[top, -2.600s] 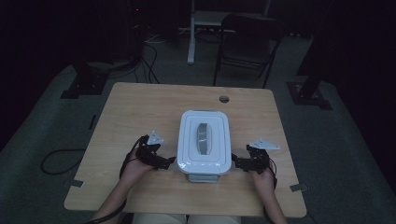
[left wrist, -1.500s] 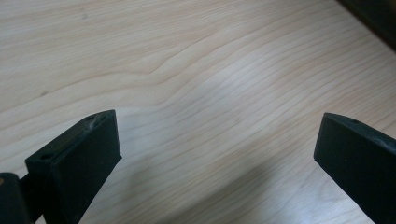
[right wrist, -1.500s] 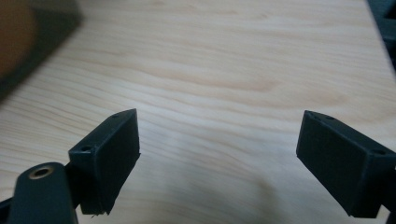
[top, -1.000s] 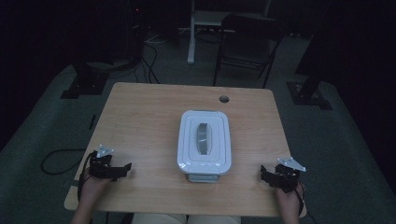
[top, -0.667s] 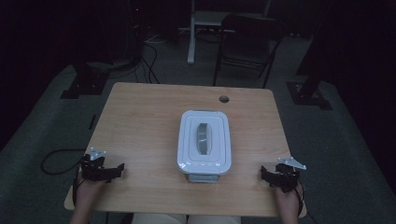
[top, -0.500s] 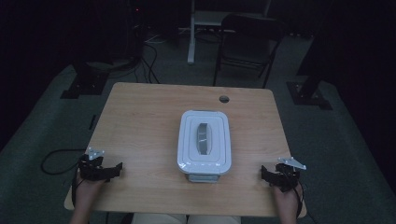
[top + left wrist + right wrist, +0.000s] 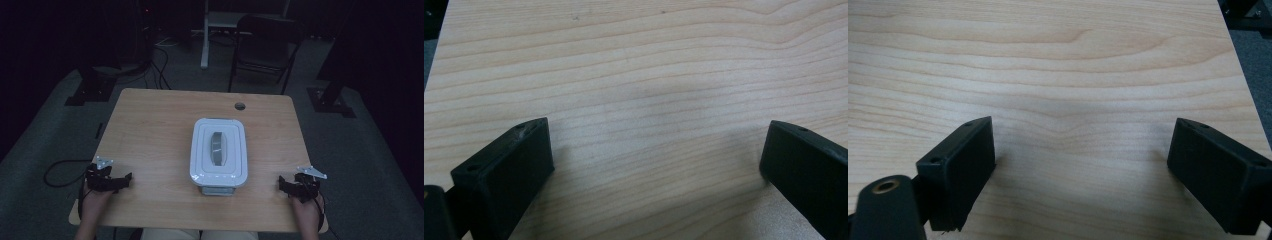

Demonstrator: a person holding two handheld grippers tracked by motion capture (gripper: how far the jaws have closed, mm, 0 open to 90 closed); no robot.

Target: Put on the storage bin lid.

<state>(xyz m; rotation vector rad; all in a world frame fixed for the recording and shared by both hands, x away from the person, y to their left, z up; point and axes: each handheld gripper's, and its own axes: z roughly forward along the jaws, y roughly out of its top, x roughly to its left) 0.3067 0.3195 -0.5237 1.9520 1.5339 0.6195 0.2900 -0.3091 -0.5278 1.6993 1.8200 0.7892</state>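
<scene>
A white lidded container (image 7: 218,151) with a grey handle on its lid stands in the middle of the wooden table (image 7: 150,130). My left gripper (image 7: 107,180) rests near the front left corner, well apart from the container. Its jaws stand wide open over bare wood (image 7: 654,132). My right gripper (image 7: 299,187) sits near the front right corner, also away from the container and open. Nothing lies between its black fingers (image 7: 1080,130), just the wood grain.
A small round hole (image 7: 240,106) is in the table's far side. Behind the table stand a dark folding chair (image 7: 265,45) and a white post. Dark stand bases and cables lie on the grey floor on both sides. The table's right edge (image 7: 1243,75) is close to my right gripper.
Both grippers left the container's sides and drew back to the table's front corners. Over the last half second they barely move. The container stays put.
</scene>
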